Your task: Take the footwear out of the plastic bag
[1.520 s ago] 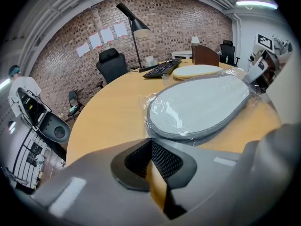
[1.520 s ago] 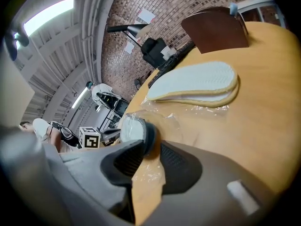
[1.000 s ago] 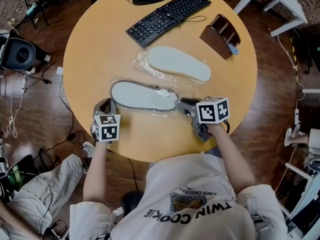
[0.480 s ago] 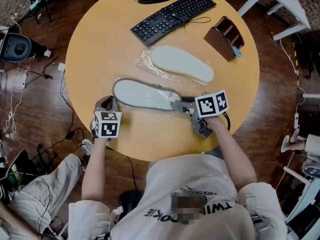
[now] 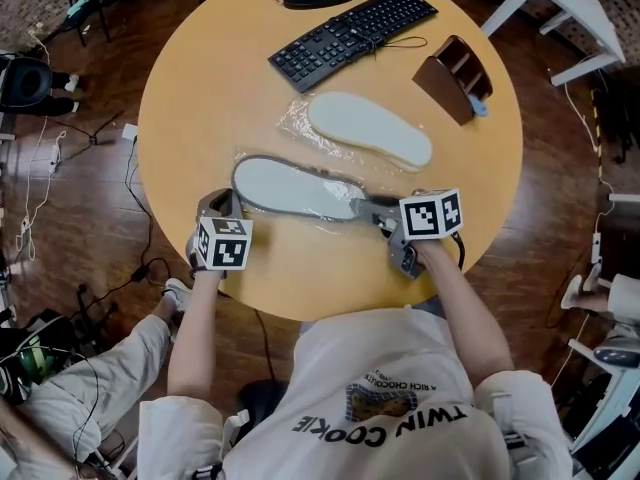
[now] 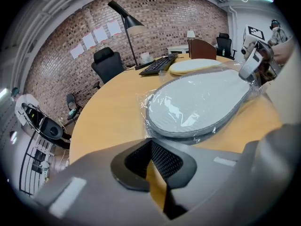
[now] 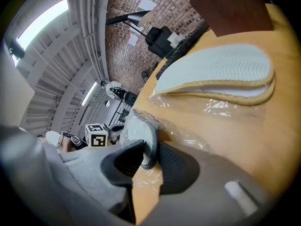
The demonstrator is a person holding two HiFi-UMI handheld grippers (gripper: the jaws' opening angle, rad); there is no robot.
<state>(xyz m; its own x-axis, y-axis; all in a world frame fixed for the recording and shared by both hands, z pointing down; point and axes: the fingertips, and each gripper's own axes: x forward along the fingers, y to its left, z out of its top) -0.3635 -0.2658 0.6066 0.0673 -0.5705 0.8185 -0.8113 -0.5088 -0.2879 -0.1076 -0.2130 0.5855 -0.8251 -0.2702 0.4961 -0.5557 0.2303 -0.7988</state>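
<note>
Moved: next to nothing on the table [image 5: 200,98]. The right gripper [image 5: 372,208] jaws have just been closing with the right end of the grey slipper [image 5: 295,188] between them. The left gripper [image 5: 225,206] and both slippers sit where they were a second ago.
Right gripper: clamped on the grey slipper's right end, with film caught under the pads. It is at the near right of the table.
Left gripper: jaws together, tips just at the left end of the bagged slipper. Can't tell whether they pinch any film.
Grey slipper: lies flat, left to right, on the near side of the table between the two grippers, inside the plastic bag [image 5: 335,224].
Plastic bag: clear and crinkled, wraps the whole slipper.
Cream slipper [image 5: 368,128]: just beyond the grey one, tread up, on loose clear film [image 5: 298,118], apart from both grippers.
Far side: keyboard [image 5: 352,23]; brown holder [image 5: 455,76] at far right.
</note>
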